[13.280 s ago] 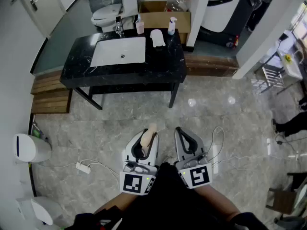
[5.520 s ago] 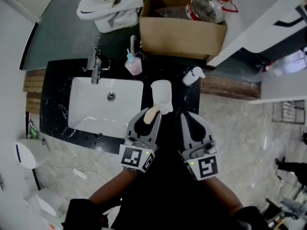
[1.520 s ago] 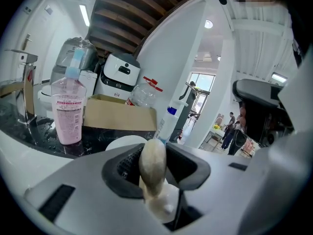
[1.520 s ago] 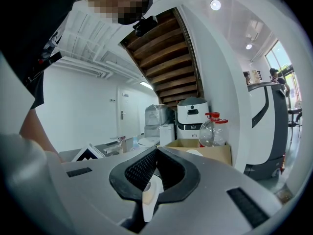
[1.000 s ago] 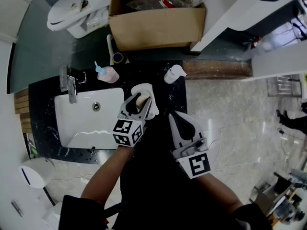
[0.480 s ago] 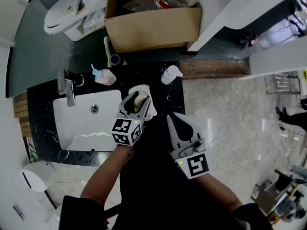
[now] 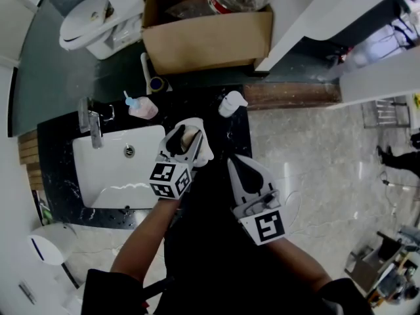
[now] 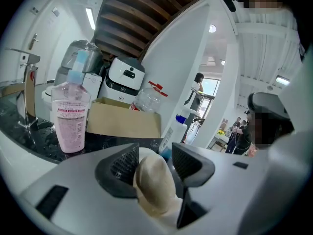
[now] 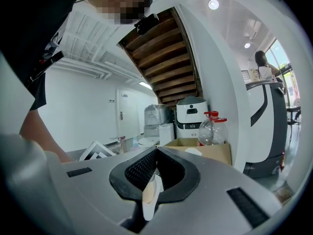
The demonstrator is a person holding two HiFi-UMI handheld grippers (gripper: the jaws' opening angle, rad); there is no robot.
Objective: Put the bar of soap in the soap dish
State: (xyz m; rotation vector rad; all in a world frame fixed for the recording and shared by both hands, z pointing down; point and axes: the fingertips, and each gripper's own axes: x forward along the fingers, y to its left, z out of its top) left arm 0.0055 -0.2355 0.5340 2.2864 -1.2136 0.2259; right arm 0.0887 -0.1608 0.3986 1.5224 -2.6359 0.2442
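Note:
The beige bar of soap (image 7: 190,136) sits between the jaws of my left gripper (image 7: 187,135), over the white soap dish (image 7: 207,153) on the black counter (image 7: 237,140). In the left gripper view the soap (image 8: 154,185) leans on the left pad (image 8: 122,164), and a gap shows between it and the right pad (image 8: 188,161). The jaws of the left gripper (image 8: 154,156) are opening. My right gripper (image 7: 244,169) hangs shut near the counter's front right edge, holding nothing; in the right gripper view its tips (image 9: 156,166) meet.
A white sink (image 7: 118,169) with a faucet (image 7: 92,118) lies left of the dish. A pink bottle (image 7: 142,108) and a white pump bottle (image 7: 231,102) stand behind the dish. Behind the counter are a cardboard box (image 7: 203,38) and a toilet (image 7: 92,18).
The left gripper's jaws have spread apart around the soap over the dish. The right gripper has kept still.

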